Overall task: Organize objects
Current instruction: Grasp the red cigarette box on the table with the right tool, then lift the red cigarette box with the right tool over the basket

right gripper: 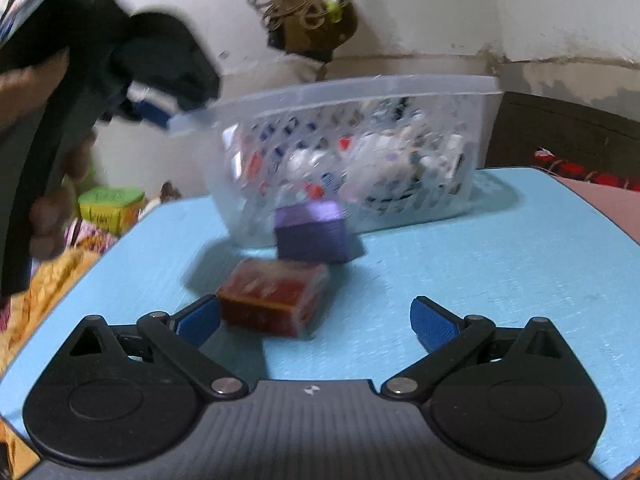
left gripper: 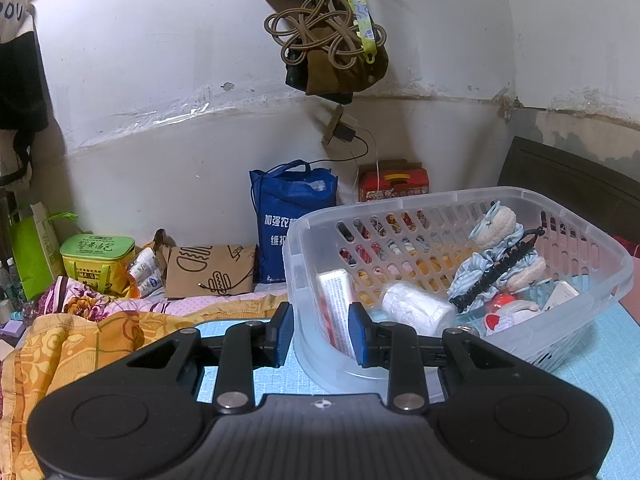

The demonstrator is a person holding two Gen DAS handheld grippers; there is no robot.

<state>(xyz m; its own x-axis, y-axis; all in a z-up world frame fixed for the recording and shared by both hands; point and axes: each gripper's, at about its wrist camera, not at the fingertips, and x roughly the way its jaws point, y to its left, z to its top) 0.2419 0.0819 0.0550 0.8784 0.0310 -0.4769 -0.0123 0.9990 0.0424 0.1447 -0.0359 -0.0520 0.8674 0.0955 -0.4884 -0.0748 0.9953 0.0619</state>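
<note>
A clear plastic basket (left gripper: pixel 600 280) stands tilted on the blue table, holding a white roll (left gripper: pixel 416 308), a red-and-white box (left gripper: pixel 336 304), a fabric toy (left gripper: pixel 496 256) and other small items. My left gripper (left gripper: pixel 320 334) is shut on the basket's near-left rim, one pad inside and one outside. In the right wrist view the basket (right gripper: pixel 360 92) is lifted at its left corner by the left gripper (right gripper: pixel 160 114). My right gripper (right gripper: pixel 316 320) is open and empty, just behind a red box (right gripper: pixel 272 296). A purple box (right gripper: pixel 312 232) sits beyond it, by the basket.
The blue table (right gripper: pixel 500 280) has a bed with orange bedding (left gripper: pixel 72 344) on its left. A blue bag (left gripper: pixel 288 216), a brown paper bag (left gripper: pixel 208 268) and a green box (left gripper: pixel 96 256) stand against the wall. A dark headboard (right gripper: pixel 568 136) is at the right.
</note>
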